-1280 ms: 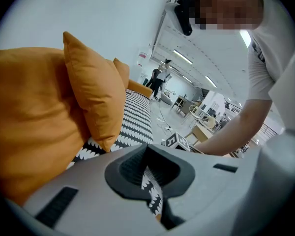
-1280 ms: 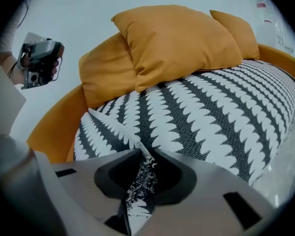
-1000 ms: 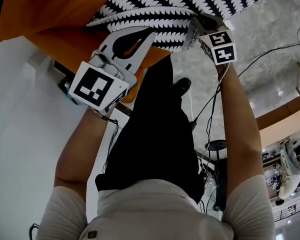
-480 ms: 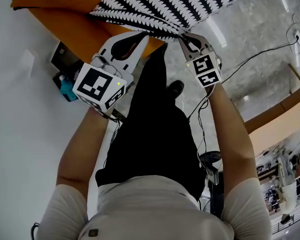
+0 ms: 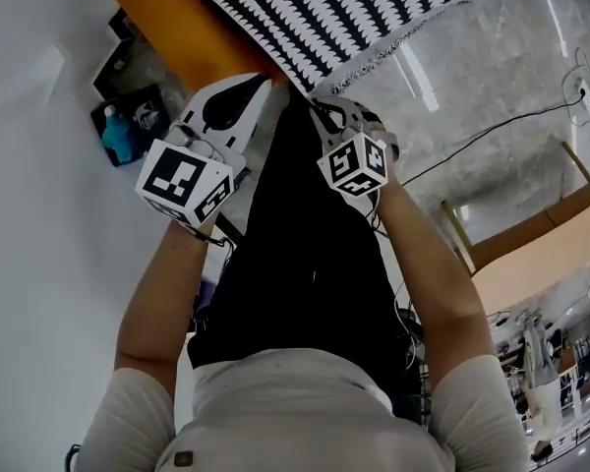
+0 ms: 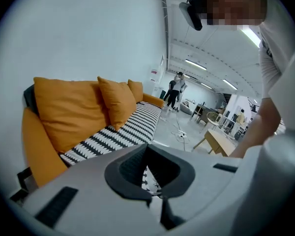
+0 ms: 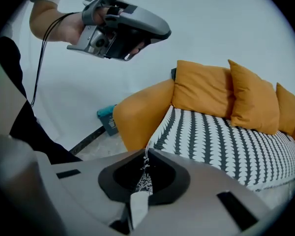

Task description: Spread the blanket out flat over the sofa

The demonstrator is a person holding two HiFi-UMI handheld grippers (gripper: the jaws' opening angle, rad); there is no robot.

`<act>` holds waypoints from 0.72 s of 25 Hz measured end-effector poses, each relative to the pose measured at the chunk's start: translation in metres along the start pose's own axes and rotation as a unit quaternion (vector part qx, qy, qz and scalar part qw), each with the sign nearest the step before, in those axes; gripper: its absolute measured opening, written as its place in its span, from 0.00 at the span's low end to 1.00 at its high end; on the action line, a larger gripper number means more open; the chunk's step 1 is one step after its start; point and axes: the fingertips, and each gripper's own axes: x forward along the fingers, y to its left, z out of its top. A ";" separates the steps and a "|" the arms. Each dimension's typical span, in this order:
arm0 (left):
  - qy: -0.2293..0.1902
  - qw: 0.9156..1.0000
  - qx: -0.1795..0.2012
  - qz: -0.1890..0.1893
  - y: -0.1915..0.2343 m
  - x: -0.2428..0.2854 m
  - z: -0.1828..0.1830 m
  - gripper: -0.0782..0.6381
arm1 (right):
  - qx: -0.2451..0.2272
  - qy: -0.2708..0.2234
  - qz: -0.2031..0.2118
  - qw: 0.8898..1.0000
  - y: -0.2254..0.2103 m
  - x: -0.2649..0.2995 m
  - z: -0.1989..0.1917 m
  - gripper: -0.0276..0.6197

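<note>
Sofa in orange stands against a white wall, with three orange cushions leaning along its back. The black-and-white patterned blanket covers the seat from the near armrest to the far end, and its front edge hangs over the seat front above the grey stone floor. Most of it lies smooth. Only the corner nearest the person is drawn off the seat toward the right gripper. That gripper is clenched on this fringed corner: a narrow strip of the pattern runs up through the opening behind its tips and is pinched where the jaws meet. In the head view it sits just below the blanket's fringed edge, in front of the person's dark trousers.

The left gripper is held higher and to the side, near the sofa's armrest, apart from the fabric. Its jaws are closed together with nothing between them; the pattern seen through its opening is blanket lying beyond it. In the right gripper view nothing hangs from it.

A teal container stands on the floor beside the armrest, against the wall. Black cables trail across the floor.
</note>
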 end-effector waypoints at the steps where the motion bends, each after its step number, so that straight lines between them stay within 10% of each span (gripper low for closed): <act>1: 0.010 1.000 -0.005 0.007 0.003 0.004 0.014 0.12 | 0.001 0.000 0.009 1.000 -0.008 -0.002 0.008 0.09; 9: 0.033 0.999 -0.029 0.015 -0.015 0.066 0.049 0.12 | -0.023 0.039 0.056 0.997 -0.035 0.006 -0.057 0.09; 14: 0.083 0.971 0.179 0.132 -0.061 0.075 0.066 0.12 | -0.031 -0.173 0.035 0.984 -0.020 0.090 -0.008 0.09; 18: 0.086 0.974 0.178 0.113 -0.103 0.098 0.057 0.12 | -0.034 -0.152 0.033 0.987 -0.017 0.085 -0.042 0.09</act>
